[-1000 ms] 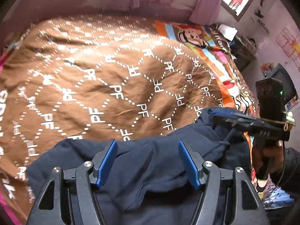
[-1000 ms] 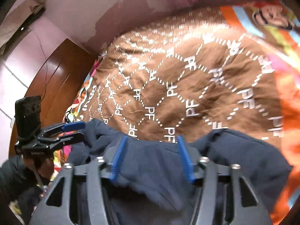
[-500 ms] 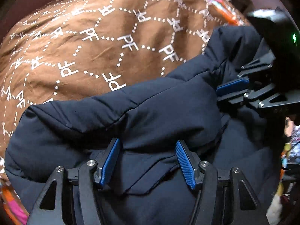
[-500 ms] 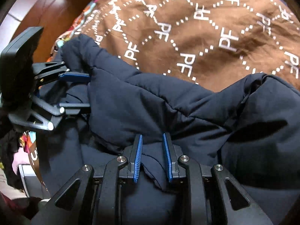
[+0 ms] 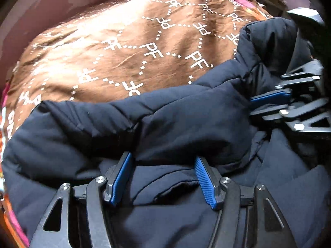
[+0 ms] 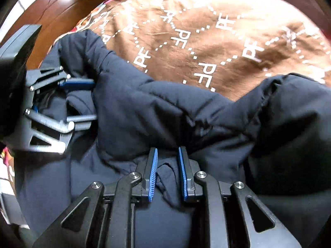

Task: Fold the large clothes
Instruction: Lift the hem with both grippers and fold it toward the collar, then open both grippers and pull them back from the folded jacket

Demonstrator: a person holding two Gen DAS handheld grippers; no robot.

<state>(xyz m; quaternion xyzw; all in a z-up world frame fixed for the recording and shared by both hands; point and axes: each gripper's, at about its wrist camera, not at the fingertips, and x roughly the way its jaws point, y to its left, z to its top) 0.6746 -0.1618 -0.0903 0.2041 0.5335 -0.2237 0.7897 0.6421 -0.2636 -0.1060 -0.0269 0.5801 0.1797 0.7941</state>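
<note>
A dark navy padded jacket (image 5: 186, 119) lies bunched on the near edge of the brown "PF" quilt (image 5: 124, 51). My left gripper (image 5: 163, 157) points steeply down, its jaws wide apart on a thick puffy fold that fills the gap. In the right wrist view the same jacket (image 6: 165, 107) spreads across the quilt (image 6: 206, 41). My right gripper (image 6: 168, 149) is shut narrowly on a thin fold. Each gripper shows in the other's view: the right one (image 5: 254, 106) at the far right, the left one (image 6: 92, 101) at the far left, both sunk into the fabric.
A wooden board (image 6: 51, 10) stands beyond the bed's left side in the right wrist view. A pinkish wall (image 5: 51, 0) runs behind the bed. A bright patterned sheet edge (image 5: 12, 227) shows under the quilt at the lower left.
Both grippers have come down towards the bed with the jacket and tipped more steeply. The right jaws have narrowed onto a fold. The jacket now fills most of both views.
</note>
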